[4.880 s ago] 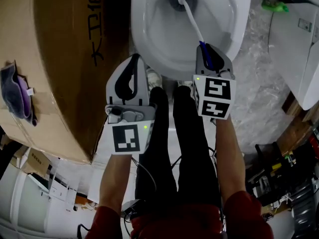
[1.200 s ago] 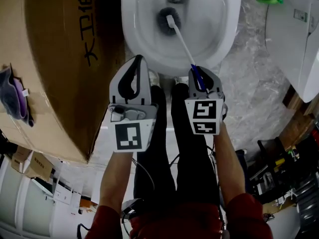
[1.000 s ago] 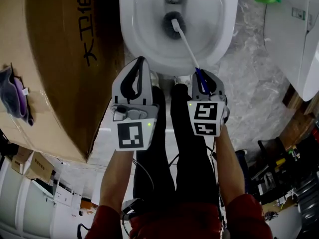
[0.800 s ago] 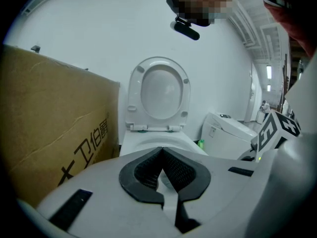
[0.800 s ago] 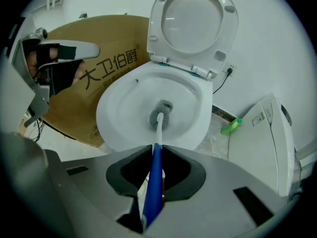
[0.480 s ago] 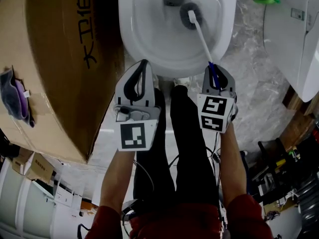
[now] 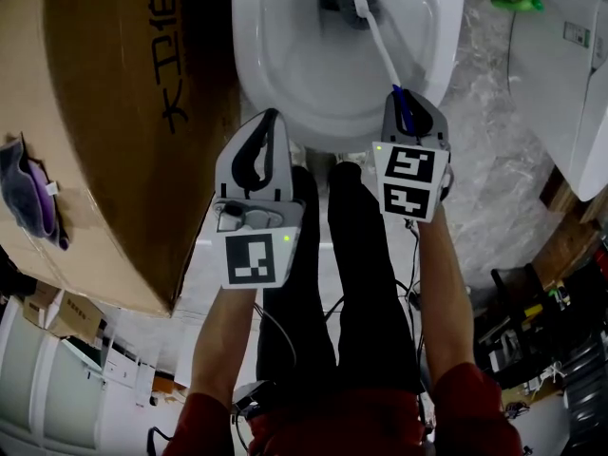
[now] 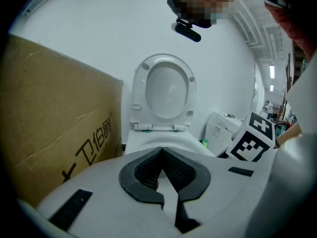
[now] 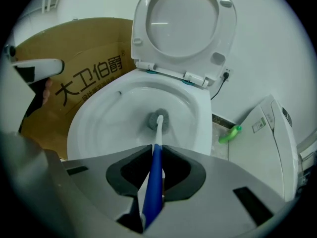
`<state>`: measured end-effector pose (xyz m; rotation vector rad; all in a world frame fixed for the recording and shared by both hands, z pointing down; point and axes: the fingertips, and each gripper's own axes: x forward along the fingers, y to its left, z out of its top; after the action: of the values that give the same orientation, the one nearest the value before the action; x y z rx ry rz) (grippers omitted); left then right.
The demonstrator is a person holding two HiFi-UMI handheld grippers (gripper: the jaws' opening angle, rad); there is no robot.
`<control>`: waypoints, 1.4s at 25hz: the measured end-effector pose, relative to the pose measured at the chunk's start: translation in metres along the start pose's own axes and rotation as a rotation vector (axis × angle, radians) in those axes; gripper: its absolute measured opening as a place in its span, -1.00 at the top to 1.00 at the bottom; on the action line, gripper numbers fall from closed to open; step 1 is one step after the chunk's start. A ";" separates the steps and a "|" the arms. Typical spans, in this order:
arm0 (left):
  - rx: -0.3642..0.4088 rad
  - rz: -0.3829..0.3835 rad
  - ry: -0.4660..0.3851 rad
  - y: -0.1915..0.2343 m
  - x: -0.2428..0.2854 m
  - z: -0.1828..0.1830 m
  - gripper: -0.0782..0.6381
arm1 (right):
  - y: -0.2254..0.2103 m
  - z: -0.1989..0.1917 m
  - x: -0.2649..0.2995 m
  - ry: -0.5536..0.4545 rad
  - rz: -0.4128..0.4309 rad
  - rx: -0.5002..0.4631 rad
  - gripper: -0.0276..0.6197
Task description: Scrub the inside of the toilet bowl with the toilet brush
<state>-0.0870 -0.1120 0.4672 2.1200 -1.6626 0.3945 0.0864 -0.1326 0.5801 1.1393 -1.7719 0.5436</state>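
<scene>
A large cardboard box [image 7: 104, 112] printed with dark characters stands at left, a purple cloth [image 7: 28, 193] on it — at right, a green bottle [image 7: 518, 1] lies beside a white fixture [image 7: 570, 74].

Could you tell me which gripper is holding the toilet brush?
The right gripper: its jaws clamp the blue-and-white toilet brush, whose grey head sits in the white ceramic toilet bowl. The left gripper is shut on nothing.

L gripper [image 7: 270, 120]: jaws together, empty | R gripper [image 7: 407, 96]: clamped on toilet brush [image 7: 378, 41], fwd of L
</scene>
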 end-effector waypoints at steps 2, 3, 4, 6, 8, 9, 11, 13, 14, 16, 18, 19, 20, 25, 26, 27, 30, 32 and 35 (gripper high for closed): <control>-0.004 0.008 -0.001 0.004 0.001 0.000 0.75 | 0.008 0.006 0.006 -0.003 0.017 0.003 0.73; -0.007 0.011 -0.002 0.006 0.001 0.000 0.75 | 0.012 0.008 0.008 -0.002 0.028 0.006 0.73; -0.008 0.013 -0.004 0.008 0.001 0.000 0.75 | 0.017 0.011 0.011 -0.001 0.040 0.008 0.73; -0.009 0.016 -0.006 0.010 0.001 0.000 0.75 | 0.027 0.015 0.014 0.001 0.064 0.000 0.73; -0.009 0.018 -0.004 0.012 0.000 -0.001 0.75 | 0.036 0.016 0.015 0.003 0.072 -0.023 0.73; -0.010 0.019 -0.003 0.013 0.000 -0.002 0.75 | 0.038 0.015 0.015 0.008 0.075 -0.031 0.73; -0.011 0.021 0.000 0.015 -0.001 -0.003 0.75 | 0.042 0.009 0.014 0.025 0.090 -0.030 0.73; -0.013 0.021 0.000 0.015 -0.001 -0.003 0.75 | 0.044 0.000 0.012 0.048 0.099 -0.041 0.73; -0.014 0.020 -0.001 0.014 -0.001 -0.003 0.75 | 0.044 -0.006 0.010 0.062 0.099 -0.051 0.73; -0.014 0.015 -0.002 0.013 -0.002 -0.004 0.75 | 0.043 -0.018 0.006 0.092 0.098 -0.056 0.73; -0.012 0.009 -0.001 0.010 -0.002 -0.004 0.75 | 0.044 -0.028 0.001 0.119 0.104 -0.046 0.73; -0.012 0.007 -0.003 0.010 -0.002 -0.003 0.75 | 0.045 -0.032 -0.002 0.128 0.108 -0.045 0.73; -0.012 0.007 -0.006 0.009 -0.002 -0.002 0.75 | 0.047 -0.035 -0.006 0.132 0.111 -0.048 0.73; -0.007 -0.003 -0.009 0.002 -0.006 0.001 0.75 | 0.052 -0.043 -0.027 0.142 0.134 -0.007 0.73; -0.005 -0.005 -0.012 0.000 -0.008 0.002 0.75 | 0.053 -0.045 -0.031 0.144 0.149 0.034 0.73; -0.002 -0.008 -0.015 -0.002 -0.010 0.004 0.75 | 0.054 -0.046 -0.035 0.146 0.166 0.086 0.73; 0.008 -0.018 -0.018 -0.008 -0.017 0.009 0.75 | 0.049 -0.048 -0.049 0.140 0.205 0.249 0.73; 0.011 -0.022 -0.020 -0.011 -0.021 0.014 0.75 | 0.044 -0.044 -0.059 0.125 0.215 0.318 0.73; 0.004 -0.023 -0.029 -0.017 -0.032 0.029 0.75 | 0.038 -0.035 -0.078 0.102 0.214 0.362 0.73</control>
<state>-0.0791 -0.0950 0.4244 2.1557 -1.6526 0.3622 0.0801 -0.0519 0.5324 1.1439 -1.7605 1.0668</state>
